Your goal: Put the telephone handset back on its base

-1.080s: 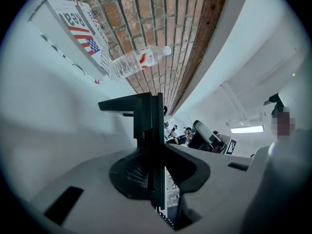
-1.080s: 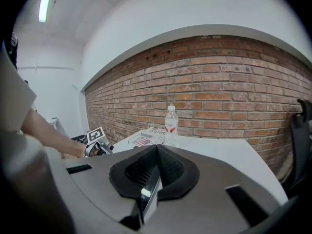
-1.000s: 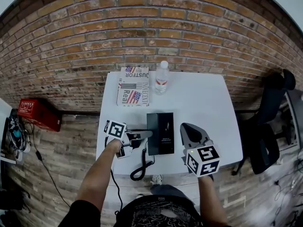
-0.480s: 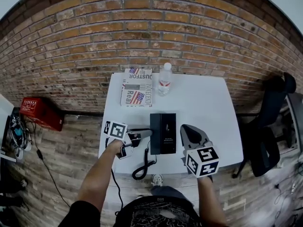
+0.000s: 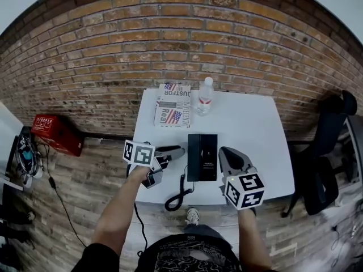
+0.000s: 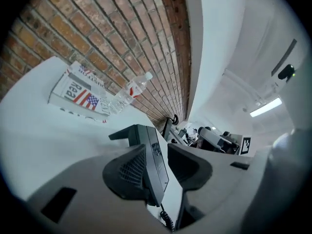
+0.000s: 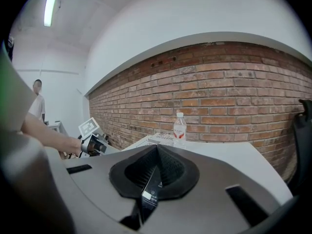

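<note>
The black telephone base (image 5: 202, 157) lies near the front of the white table (image 5: 249, 129), with the handset resting along it; its coiled cord (image 5: 177, 196) loops off the front left. My left gripper (image 5: 180, 149) is rolled on its side just left of the base, open, apart from the phone. In the left gripper view the phone (image 6: 152, 152) and cord (image 6: 166, 219) show between the spread pads of the left gripper (image 6: 163, 165). My right gripper (image 5: 225, 153) hovers just right of the base, shut, nothing visibly held. Its pads meet in the right gripper view (image 7: 157, 165).
A water bottle (image 5: 205, 95) and a printed book (image 5: 173, 112) stand at the table's far edge by the brick wall. A red box (image 5: 57, 134) sits on the floor at left, a black chair (image 5: 326, 152) at right. A person (image 7: 36, 101) stands far off.
The left gripper's jaws overlapped the base's left edge a second ago; they have since drawn back to the left, leaving the phone and cord in place. The right gripper has hardly moved.
</note>
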The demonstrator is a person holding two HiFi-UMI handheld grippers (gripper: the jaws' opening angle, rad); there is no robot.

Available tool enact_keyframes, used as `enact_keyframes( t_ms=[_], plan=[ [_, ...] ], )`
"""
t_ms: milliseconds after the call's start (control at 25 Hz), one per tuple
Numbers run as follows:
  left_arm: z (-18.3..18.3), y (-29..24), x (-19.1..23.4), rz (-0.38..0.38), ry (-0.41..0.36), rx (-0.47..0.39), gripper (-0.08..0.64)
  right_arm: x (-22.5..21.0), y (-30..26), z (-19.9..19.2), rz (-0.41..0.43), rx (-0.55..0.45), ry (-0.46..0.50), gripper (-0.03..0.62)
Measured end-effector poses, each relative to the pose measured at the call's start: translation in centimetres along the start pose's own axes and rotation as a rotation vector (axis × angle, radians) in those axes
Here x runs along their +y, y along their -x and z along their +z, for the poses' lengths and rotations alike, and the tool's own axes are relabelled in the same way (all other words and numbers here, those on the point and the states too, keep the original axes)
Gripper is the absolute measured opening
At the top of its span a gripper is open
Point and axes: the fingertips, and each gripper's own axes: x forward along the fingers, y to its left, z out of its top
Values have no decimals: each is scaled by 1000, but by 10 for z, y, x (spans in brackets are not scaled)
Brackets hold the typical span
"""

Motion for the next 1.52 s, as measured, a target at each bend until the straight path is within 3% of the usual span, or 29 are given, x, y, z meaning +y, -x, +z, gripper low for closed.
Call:
enact_keyframes(
  t_ms=[240,440,600,840,1160,1520],
  plan=[
    [29,23,-32,110,-177,-60,126,12,7,11,8,-32,5,2],
    [47,46,-57,263,-347,-102,121,19,13,17,4,-51,9,2],
    [51,64,-73,371,-436,-150,120,23,20,21,-3,-63,11,2],
    [52,90,-95,492,-521,-230,114,26,32,23,-17,-74,18,2],
    [46,125,-108,642,-559,-327,84,29,45,24,-24,-82,23,2],
    [40,141,-113,728,-607,-347,25,33,52,24,-24,-84,48,2]
  ],
)
